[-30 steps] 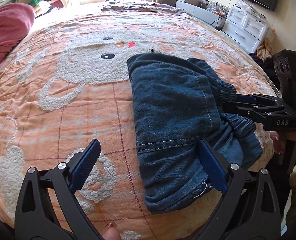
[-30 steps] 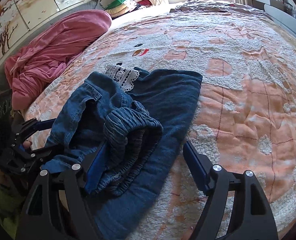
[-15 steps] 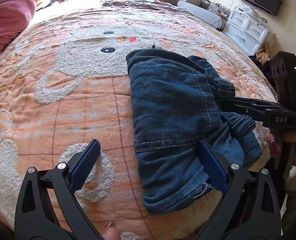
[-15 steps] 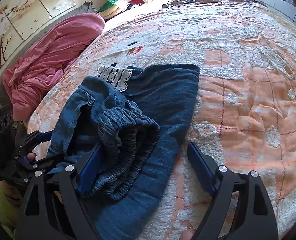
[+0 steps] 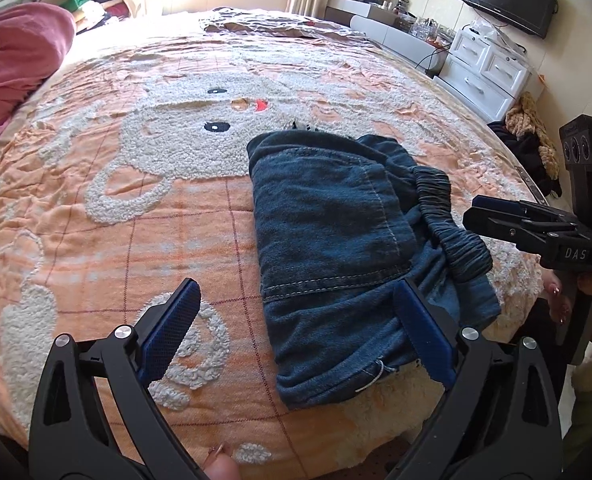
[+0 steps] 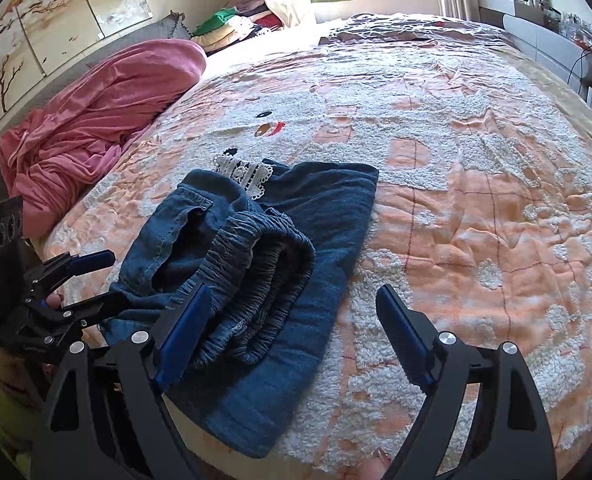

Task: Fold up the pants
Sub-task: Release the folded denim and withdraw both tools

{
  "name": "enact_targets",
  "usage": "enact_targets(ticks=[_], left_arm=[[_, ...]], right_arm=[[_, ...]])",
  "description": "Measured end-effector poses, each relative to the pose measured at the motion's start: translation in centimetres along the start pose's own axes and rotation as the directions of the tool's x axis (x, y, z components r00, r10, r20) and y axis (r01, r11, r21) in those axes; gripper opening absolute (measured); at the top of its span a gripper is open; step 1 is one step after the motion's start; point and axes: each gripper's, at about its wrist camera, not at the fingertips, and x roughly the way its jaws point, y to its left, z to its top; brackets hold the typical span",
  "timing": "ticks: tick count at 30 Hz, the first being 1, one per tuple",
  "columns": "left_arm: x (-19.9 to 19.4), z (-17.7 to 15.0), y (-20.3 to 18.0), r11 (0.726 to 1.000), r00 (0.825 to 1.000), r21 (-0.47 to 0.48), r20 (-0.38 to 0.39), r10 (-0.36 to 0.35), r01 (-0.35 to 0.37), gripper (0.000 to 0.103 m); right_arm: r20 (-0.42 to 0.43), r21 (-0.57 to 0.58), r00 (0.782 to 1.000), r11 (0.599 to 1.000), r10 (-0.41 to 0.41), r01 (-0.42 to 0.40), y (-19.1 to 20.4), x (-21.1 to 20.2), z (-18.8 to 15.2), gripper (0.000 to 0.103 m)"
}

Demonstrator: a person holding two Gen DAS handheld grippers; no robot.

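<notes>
On the bed (image 5: 95, 216), near its close edge, the denim pants (image 5: 328, 232) lie folded into a compact bundle, sitting at about 3 o'clock from the centre of my left wrist view and at about 9 o'clock in my right wrist view. I hold the left hand-held gripper (image 5: 296, 336) wide open over the near hem of the bundle, gripping nothing; its right pad appears to rest at the denim's edge, its left pad hangs over bare quilt. My right hand-held gripper (image 6: 296, 332) is spread wide too and is empty, its left pad just beside the gathered elastic waistband (image 6: 255, 280), its right pad over the fleecy bedspread. Seen from the left camera it comes in at 3 o'clock, side-on, just short of the waistband. The waistband sits bunched on top of the fold, probably because the last fold brought it there, and a strip of white lace trim (image 6: 243, 174) pokes out at the bundle's far side, toward 12 o'clock. I judge the folding nearly finished: both tools sit apart from the cloth as if letting it settle, and what remains is perhaps to flatten the rumpled waistband. A heap of pink bedding (image 6: 95, 108) lies well apart at 10 o'clock, out of the work.
</notes>
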Motion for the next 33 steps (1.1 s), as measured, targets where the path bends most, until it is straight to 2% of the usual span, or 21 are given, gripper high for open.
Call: enact_targets(ticks=[4, 11, 19, 24, 33], left_arm=[[-0.8, 0.2, 0.0, 1.000, 1.000, -0.004, 0.019, 0.001, 0.000, 0.092], [-2.1, 0.4, -0.1, 1.000, 0.999, -0.006, 0.046, 0.005, -0.005, 0.093], [-4.3, -0.3, 0.1, 0.999, 0.997, -0.021, 0.066, 0.030, -0.029, 0.093], [-5.5, -2.2, 0.0, 0.998, 0.997, -0.032, 0.066, 0.050, -0.048, 0.093], [-6.2, -5.8, -1.1, 0.998, 0.998, -0.039, 0.032, 0.045, -0.043, 0.093]], right_arm=[[0.025, -0.012, 0.999, 1.000, -0.026, 0.026, 0.4, -1.4, -0.3, 0.084], [0.123, -0.014, 0.989, 0.996, -0.083, 0.085, 1.7, -4.6, -0.4, 0.093], [0.202, 0.022, 0.974, 0.995, -0.098, 0.096, 3.0, -7.7, -1.3, 0.098], [0.216, 0.033, 0.969, 0.992, -0.125, 0.120, 3.9, -8.4, -3.0, 0.098], [0.208, 0.066, 0.962, 0.984, -0.175, 0.164, 5.1, -8.3, -7.1, 0.098]])
